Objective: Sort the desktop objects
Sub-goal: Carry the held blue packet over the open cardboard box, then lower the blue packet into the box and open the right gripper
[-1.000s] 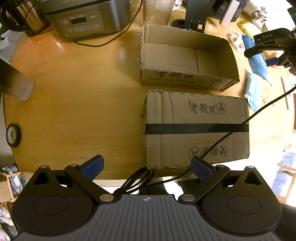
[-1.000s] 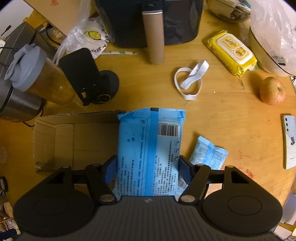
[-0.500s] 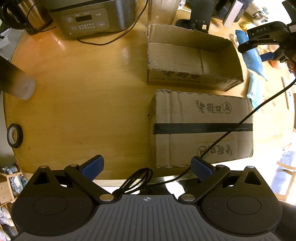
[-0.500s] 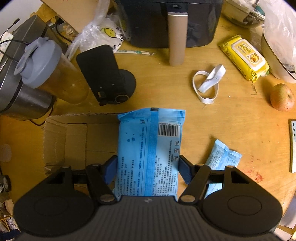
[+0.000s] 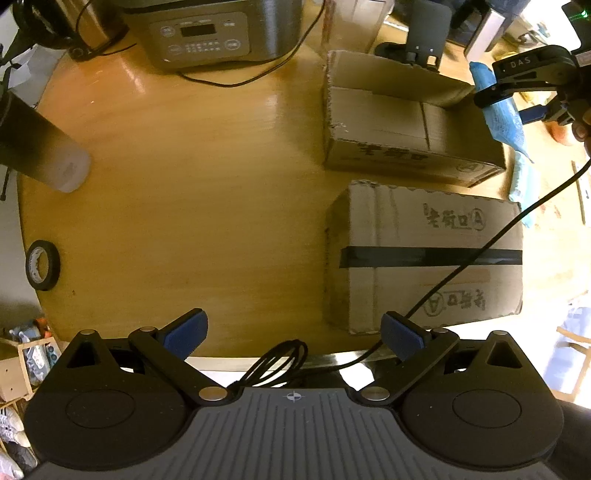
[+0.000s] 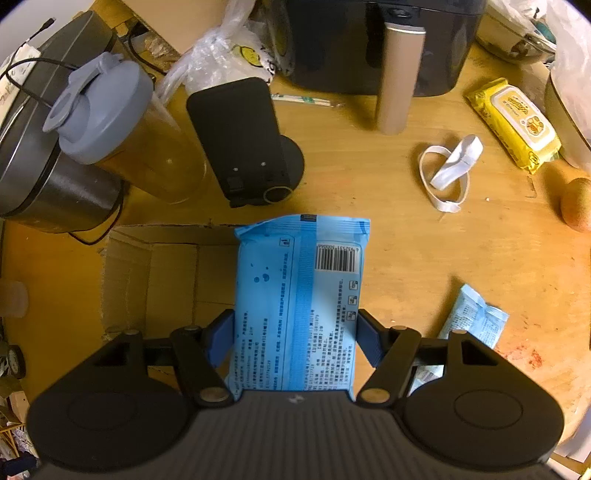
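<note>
My right gripper is shut on a blue wipes pack, which hangs over the right end of the open cardboard box. From the left wrist view that same pack shows at the far right, clamped in the right gripper just beside the open box. My left gripper stands open over the table's near edge, nothing between its blue pads. A taped, closed cardboard box lies in front of the open one.
A small blue packet, a white strap, a yellow wipes pack and an apple lie on the wooden table. A lidded jar, a black stand, a cooker, a cup and a tape roll stand around.
The right gripper has carried the blue pack leftward, closer over the open box's right end. The left gripper has drifted left, so both boxes sit further right in its view.
</note>
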Demonstrator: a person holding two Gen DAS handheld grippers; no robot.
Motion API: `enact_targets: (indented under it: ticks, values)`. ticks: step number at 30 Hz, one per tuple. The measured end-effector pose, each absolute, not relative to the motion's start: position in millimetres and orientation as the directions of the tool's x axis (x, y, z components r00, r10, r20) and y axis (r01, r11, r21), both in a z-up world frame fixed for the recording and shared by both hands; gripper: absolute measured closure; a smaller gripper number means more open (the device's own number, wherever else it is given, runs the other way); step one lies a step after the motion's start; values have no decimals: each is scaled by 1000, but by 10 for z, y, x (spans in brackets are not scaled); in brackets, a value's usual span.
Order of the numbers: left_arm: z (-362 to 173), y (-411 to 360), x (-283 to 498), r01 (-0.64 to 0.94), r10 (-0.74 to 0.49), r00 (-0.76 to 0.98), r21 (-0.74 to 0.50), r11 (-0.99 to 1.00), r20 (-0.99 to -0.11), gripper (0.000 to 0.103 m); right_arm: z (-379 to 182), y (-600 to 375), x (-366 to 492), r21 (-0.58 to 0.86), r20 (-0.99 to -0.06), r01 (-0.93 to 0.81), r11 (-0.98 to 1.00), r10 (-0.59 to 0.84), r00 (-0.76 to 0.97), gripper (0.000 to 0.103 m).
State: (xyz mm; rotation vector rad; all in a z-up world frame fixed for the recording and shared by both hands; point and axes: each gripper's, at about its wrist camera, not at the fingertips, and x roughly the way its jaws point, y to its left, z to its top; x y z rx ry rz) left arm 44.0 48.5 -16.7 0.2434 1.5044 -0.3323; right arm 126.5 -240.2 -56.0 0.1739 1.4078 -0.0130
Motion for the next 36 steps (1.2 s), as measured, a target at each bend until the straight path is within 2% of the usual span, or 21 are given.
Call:
enact_targets:
  ticks: [15, 36]
  values:
    - [-196, 588, 496, 338, -57, 28, -44, 940, -998, 0, -720, -2216, 1365, 101, -984, 86, 991, 87, 155, 36]
    - [-225, 616, 473, 307, -35, 17, -28, 951, -999, 0, -1332, -2106, 1394, 57, -992, 43, 997, 52, 111, 36]
